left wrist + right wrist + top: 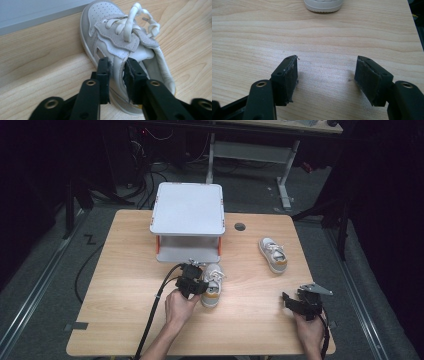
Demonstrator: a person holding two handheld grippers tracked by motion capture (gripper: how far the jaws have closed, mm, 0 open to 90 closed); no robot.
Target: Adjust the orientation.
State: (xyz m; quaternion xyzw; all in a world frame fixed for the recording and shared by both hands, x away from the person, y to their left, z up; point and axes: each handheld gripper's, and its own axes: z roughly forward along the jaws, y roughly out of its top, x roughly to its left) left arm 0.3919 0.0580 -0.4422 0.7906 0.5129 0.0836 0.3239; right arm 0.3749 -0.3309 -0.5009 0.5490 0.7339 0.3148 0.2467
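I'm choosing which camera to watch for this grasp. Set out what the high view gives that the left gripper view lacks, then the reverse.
The high view adds a second white child's sneaker with a tan sole farther right, and the right gripper near the table's front edge.

The left gripper view adds close detail: the left gripper with its jaws straddling the side wall of the near white sneaker, and its knotted white laces.

Both share that sneaker, the light wooden table and the grey two-tier shelf stand behind it.
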